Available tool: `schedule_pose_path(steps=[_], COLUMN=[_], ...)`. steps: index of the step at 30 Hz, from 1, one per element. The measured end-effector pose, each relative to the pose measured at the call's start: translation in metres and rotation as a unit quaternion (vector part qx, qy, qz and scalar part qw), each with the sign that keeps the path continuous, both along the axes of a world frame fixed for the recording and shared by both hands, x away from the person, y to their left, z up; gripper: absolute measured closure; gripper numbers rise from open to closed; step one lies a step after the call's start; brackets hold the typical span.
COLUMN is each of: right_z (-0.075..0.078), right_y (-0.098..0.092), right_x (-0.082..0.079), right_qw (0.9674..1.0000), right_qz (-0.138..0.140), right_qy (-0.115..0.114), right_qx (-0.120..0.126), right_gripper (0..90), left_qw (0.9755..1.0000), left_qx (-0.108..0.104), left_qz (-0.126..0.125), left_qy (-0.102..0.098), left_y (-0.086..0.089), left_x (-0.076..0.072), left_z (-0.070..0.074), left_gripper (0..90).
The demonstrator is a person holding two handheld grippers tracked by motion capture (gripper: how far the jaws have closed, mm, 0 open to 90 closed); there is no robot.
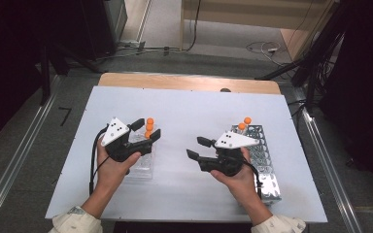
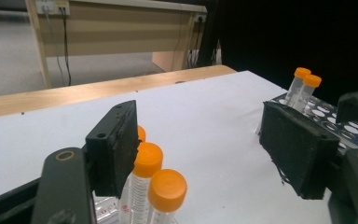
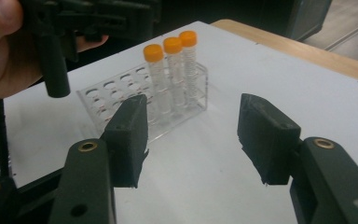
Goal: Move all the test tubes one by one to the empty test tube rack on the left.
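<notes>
While the left gripper (image 1: 148,131) is held wide around the orange-capped tubes (image 2: 147,159), nothing gripped, the clear rack (image 3: 121,100) could be tipped by a jaw snag.

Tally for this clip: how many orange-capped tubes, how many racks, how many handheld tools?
Orange-capped tubes in the clear rack: 3
Orange-capped tubes in the metal rack: 2
Racks: 2
Handheld tools: 2, the left tool and the right tool, both open and empty
Total: 9
</notes>
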State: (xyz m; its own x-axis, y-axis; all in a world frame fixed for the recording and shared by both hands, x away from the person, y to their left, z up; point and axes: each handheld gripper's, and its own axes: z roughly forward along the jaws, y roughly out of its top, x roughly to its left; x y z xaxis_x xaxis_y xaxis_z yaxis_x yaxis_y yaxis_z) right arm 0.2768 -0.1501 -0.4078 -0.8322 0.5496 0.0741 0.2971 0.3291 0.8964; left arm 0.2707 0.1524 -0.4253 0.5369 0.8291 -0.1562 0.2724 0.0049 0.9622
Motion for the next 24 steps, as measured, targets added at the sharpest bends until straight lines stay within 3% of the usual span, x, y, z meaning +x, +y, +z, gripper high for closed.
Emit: schedule_pose_path(steps=[11, 20, 24], right_z=[0.011, 0.006, 0.001], right_y=[-0.041, -0.076, -0.09], right_x=[0.005, 0.023, 0.033], right_qw=[0.9984, 0.9929, 0.9884], right_qz=[-0.053, -0.115, -0.149], right_qy=[-0.018, -0.026, -0.022], right_qx=[0.003, -0.011, -0.024], right_gripper=[39.6, 37.7, 35.0], left_qw=[0.9999, 0.9998, 0.9998], left_qx=[0.007, 0.008, 0.01], left_qz=[-0.013, -0.017, -0.02], left_qy=[0.004, 0.0, 0.001], left_y=[-0.009, -0.012, -0.013], left_x=[-0.005, -0.007, -0.006], left_z=[0.001, 0.001, 0.001], left_gripper=[23.9, 23.7, 21.8])
